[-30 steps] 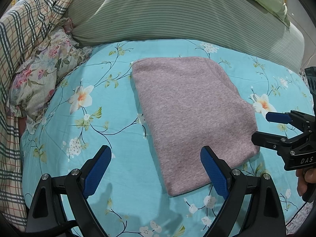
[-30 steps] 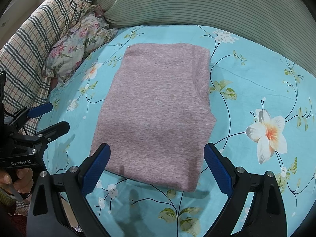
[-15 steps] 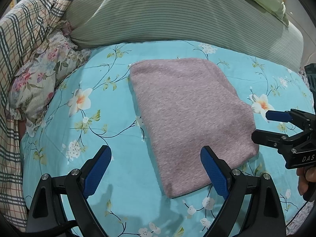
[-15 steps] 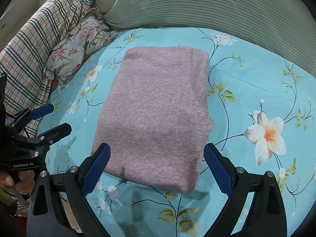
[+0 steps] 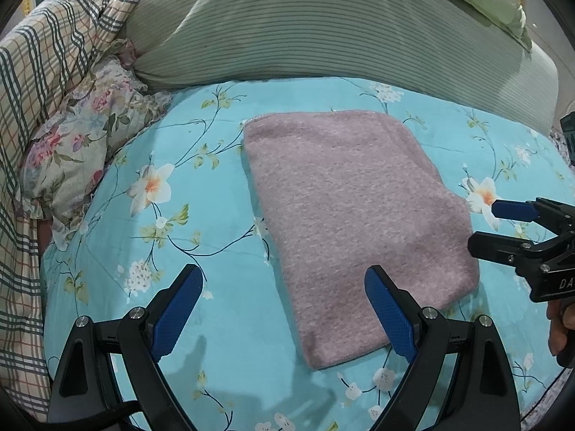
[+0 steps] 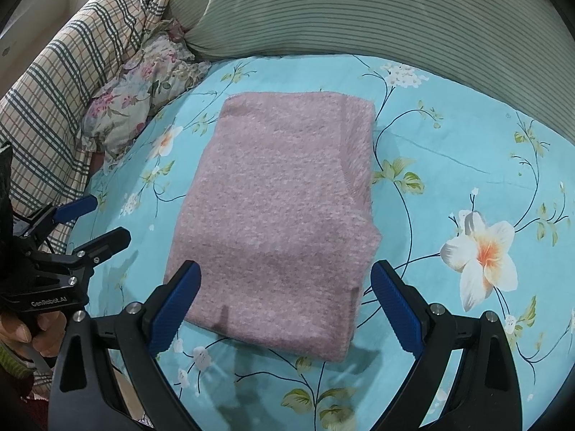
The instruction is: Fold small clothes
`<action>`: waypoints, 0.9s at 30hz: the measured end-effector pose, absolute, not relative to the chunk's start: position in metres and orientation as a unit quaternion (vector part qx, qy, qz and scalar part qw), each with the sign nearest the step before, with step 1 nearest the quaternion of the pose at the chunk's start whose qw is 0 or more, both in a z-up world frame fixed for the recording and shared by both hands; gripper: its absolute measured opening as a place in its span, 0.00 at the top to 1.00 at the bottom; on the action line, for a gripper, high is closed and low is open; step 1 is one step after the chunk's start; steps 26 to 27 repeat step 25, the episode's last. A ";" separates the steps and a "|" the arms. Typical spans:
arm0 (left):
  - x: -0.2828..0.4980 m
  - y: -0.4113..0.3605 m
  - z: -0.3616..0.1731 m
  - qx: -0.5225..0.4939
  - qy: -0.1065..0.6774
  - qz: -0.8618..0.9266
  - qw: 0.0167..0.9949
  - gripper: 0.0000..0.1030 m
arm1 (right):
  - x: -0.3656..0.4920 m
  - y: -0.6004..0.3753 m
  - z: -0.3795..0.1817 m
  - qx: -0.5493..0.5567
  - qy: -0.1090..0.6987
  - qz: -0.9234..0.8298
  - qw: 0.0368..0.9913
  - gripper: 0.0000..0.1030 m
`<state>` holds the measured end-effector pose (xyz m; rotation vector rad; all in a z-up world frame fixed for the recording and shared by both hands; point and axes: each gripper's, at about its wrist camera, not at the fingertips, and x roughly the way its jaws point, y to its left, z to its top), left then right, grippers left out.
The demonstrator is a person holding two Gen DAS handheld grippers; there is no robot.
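A pink knitted garment lies folded into a flat rectangle on the turquoise flowered bedsheet. My left gripper hovers open above the garment's near-left corner, nothing between its blue pads. The right gripper is open too, held over the near edge of the garment with empty jaws. Each gripper shows in the other's view: the right one at the garment's right side, the left one off its left side. A hand holds the left tool.
A large green striped pillow lies behind the garment. A plaid quilt and a floral cushion are bunched at the left. Bare sheet spreads to the right of the garment.
Both grippers have drawn back slightly from the garment, staying open. The folded garment has not moved on the sheet.
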<state>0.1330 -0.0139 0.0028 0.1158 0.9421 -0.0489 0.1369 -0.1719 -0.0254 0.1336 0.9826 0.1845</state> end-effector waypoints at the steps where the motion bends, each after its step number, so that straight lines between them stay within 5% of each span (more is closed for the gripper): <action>1: 0.134 -0.013 0.002 0.054 0.455 -0.024 0.889 0.10 | 0.137 -0.173 -0.026 0.066 0.471 0.088 0.875 0.07; 27: 0.137 -0.014 0.004 0.042 0.452 -0.018 0.891 0.10 | 0.133 -0.178 -0.027 0.086 0.466 0.078 0.877 0.07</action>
